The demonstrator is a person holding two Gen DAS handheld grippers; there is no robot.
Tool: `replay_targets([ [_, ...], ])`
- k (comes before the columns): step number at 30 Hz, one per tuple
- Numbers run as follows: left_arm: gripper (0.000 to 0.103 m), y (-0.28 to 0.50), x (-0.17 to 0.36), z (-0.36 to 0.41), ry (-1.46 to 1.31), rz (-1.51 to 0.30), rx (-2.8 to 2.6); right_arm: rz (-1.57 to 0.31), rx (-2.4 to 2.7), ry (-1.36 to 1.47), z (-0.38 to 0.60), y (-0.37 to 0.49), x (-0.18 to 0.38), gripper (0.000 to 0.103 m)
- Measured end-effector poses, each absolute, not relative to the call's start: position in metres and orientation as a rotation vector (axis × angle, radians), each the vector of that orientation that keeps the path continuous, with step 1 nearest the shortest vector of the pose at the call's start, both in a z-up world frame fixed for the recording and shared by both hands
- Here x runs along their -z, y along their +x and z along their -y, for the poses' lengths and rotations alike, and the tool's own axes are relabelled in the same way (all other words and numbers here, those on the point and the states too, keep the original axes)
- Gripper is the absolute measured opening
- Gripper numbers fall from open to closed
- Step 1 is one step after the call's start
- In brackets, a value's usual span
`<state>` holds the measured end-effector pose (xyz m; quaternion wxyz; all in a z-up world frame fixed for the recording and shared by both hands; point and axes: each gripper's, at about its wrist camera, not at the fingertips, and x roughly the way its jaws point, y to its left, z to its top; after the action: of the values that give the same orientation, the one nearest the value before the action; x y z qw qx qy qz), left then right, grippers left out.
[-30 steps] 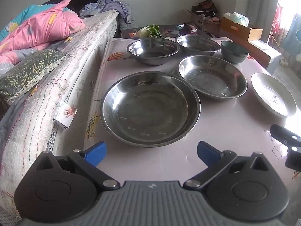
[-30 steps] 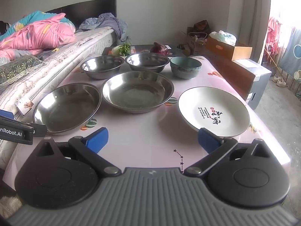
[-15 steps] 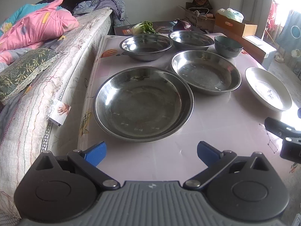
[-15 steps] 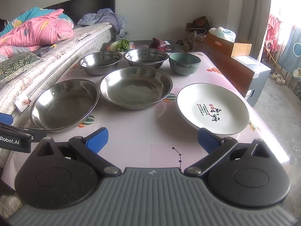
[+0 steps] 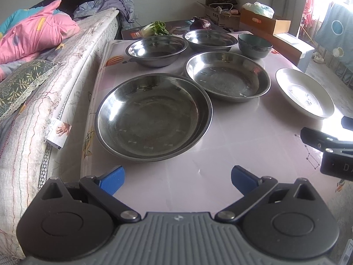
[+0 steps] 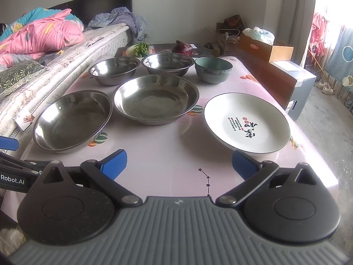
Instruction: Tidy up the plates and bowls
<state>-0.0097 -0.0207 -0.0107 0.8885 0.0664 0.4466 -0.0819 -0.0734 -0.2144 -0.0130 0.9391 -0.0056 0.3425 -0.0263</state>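
On the pink table (image 5: 220,154) stand two wide steel plates, the near one (image 5: 153,116) (image 6: 72,119) and the middle one (image 5: 227,77) (image 6: 155,98). Behind them are two steel bowls (image 5: 156,49) (image 5: 209,39) and a teal ceramic bowl (image 5: 254,45) (image 6: 213,69). A white ceramic plate (image 6: 247,122) (image 5: 305,92) lies at the right. My left gripper (image 5: 177,177) is open and empty, just short of the near steel plate. My right gripper (image 6: 178,163) is open and empty, in front of the white plate.
A bed with a pink quilt (image 5: 33,37) runs along the table's left edge. Greens (image 6: 138,49) and a red onion (image 6: 182,47) lie beyond the far edge. Cardboard boxes (image 6: 267,48) and a grey cabinet (image 6: 295,84) stand on the right.
Both grippers have drifted slightly, so the dishes sit a little differently in view. The jaws stay open and no dish has moved.
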Motion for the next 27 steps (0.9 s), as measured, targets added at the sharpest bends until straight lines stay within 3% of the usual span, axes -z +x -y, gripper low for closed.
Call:
replay_targets([
  [27,0.103,-0.0084,0.0141,0.0243,0.154,-0.932,0.174,-0.724,0.044,0.002,0.2151,-0.0686,0.0168,0.102],
])
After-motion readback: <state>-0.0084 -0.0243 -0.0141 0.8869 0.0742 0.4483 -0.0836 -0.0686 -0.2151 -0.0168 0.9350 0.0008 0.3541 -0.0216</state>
